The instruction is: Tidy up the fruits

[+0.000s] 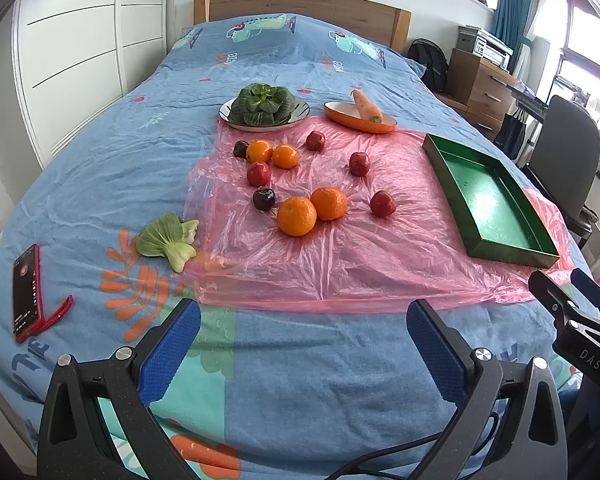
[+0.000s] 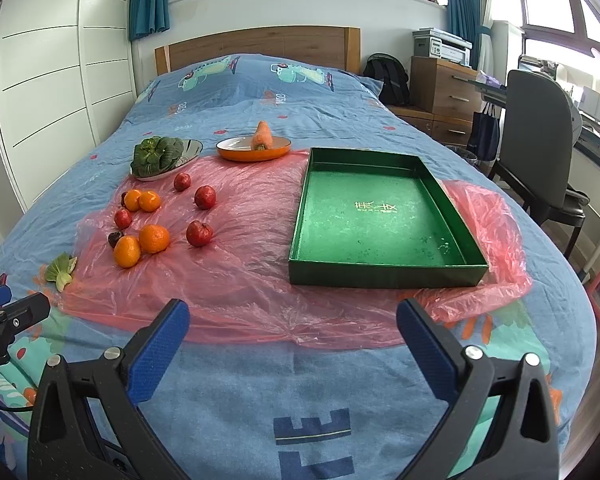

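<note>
Several oranges (image 1: 297, 216) (image 2: 154, 238) and several red and dark plums (image 1: 382, 203) (image 2: 199, 233) lie loose on a pink plastic sheet (image 1: 340, 264) (image 2: 236, 280) on the bed. An empty green tray (image 1: 488, 196) (image 2: 380, 216) sits on the sheet's right side. My left gripper (image 1: 304, 316) is open and empty, held over the bedspread short of the sheet. My right gripper (image 2: 294, 316) is open and empty, near the sheet's front edge, facing the tray.
A plate of leafy greens (image 1: 264, 106) (image 2: 158, 154) and an orange dish with a carrot (image 1: 364, 114) (image 2: 256, 145) stand behind the fruit. A loose bok choy (image 1: 168, 242) (image 2: 62, 270) and a red phone (image 1: 26, 292) lie at the left. A chair (image 2: 540, 152) stands right of the bed.
</note>
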Tool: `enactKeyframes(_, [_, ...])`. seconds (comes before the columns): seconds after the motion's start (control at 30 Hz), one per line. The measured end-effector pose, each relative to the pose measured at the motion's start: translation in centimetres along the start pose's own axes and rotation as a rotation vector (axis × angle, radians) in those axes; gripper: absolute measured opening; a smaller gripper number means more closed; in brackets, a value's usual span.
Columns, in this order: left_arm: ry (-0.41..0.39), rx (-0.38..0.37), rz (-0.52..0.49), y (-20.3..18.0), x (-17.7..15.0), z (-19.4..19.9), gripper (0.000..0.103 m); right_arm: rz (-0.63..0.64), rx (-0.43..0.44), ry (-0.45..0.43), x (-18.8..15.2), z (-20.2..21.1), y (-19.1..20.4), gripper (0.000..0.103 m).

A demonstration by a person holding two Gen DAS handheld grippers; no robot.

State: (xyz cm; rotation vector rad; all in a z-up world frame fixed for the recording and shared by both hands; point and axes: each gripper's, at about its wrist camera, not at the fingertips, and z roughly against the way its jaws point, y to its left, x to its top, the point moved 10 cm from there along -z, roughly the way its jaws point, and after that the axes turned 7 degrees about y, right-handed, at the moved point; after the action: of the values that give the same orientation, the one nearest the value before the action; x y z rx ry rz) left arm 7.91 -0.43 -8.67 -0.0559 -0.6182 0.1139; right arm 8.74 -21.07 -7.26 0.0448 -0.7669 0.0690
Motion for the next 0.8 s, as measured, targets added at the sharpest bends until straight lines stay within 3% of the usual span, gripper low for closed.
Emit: enactKeyframes(0.8, [-0.012, 0.026, -0.016, 0.0, 1.0, -1.5, 0.101, -0.037, 0.004, 0.019, 0.2, -1.8, -1.0, 0.103])
